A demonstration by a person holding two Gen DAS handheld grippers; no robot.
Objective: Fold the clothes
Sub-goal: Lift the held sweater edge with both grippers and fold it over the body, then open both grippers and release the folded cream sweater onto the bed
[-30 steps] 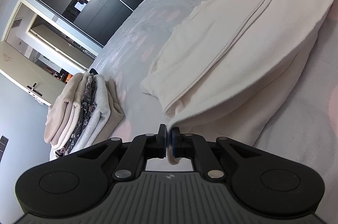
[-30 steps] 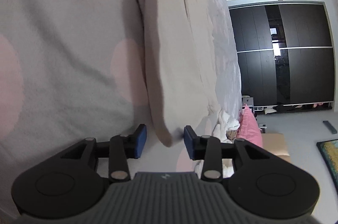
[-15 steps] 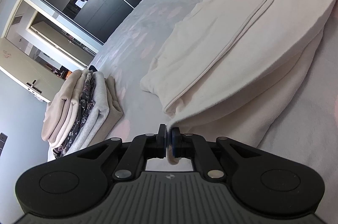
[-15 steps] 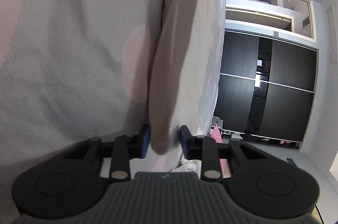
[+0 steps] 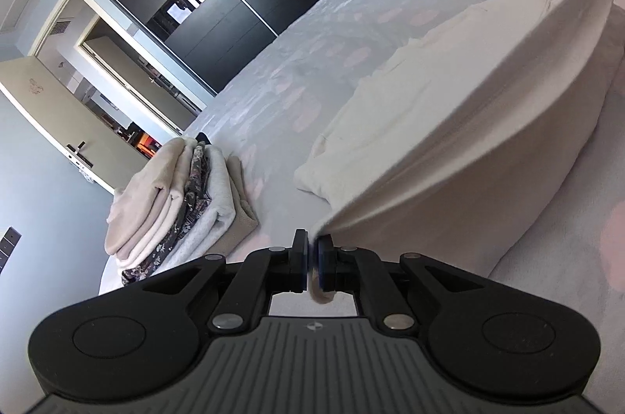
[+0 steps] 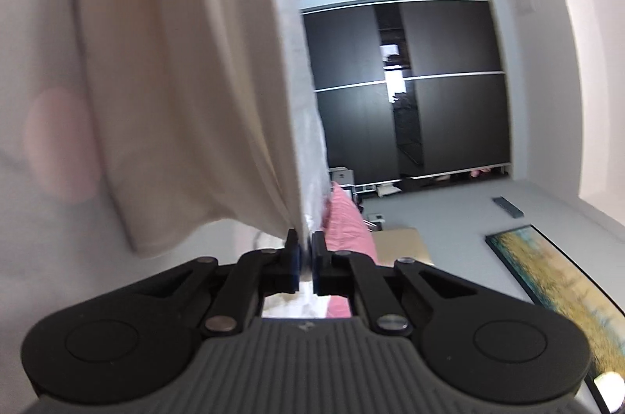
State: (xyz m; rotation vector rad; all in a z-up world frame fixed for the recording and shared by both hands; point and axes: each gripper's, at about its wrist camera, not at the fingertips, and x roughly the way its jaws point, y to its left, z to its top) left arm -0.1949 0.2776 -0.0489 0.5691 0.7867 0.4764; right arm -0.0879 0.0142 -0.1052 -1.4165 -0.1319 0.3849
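Cream fleece garment [image 5: 449, 124]: near edge lifted off grey pink-spotted bed [image 5: 281, 93]; right gripper [image 6: 306, 259] just closed on it, left gripper [image 5: 312, 263] clamped on its corner.

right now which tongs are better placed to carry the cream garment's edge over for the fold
Neither alone: both are pinching it. The left tongs are shut on one corner of the cream garment. The right tongs, which have just closed, grip the other, already raised off the bed, so the two should probably move together.
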